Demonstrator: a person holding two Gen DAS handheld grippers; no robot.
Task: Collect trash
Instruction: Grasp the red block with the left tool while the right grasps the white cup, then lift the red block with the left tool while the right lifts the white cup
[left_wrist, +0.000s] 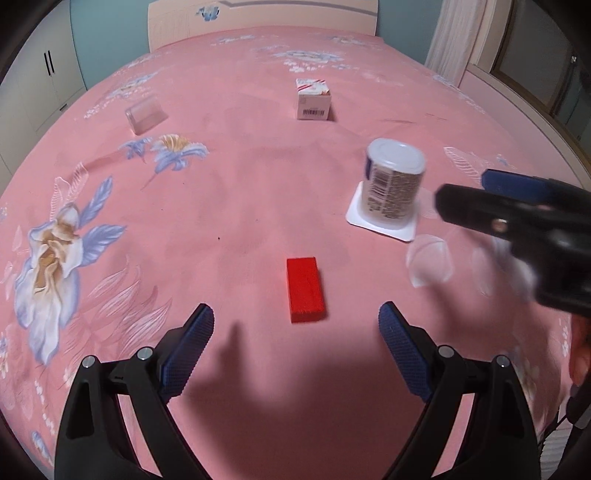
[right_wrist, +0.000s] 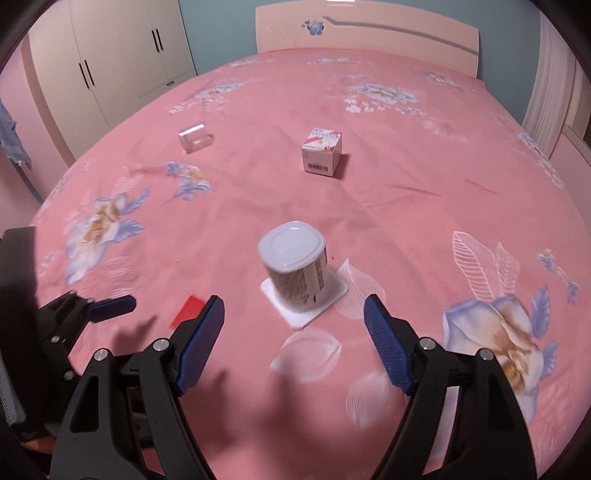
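Trash lies scattered on the bed (left_wrist: 240, 192): I have both jaws spread and empty, my left hand-held gripper (left_wrist: 295, 321) just short of the red block (left_wrist: 306, 290), my right hand-held gripper (right_wrist: 293, 314) before the upturned yogurt cup (right_wrist: 297, 266). A glancing pad could topple that cup off its wide rim.
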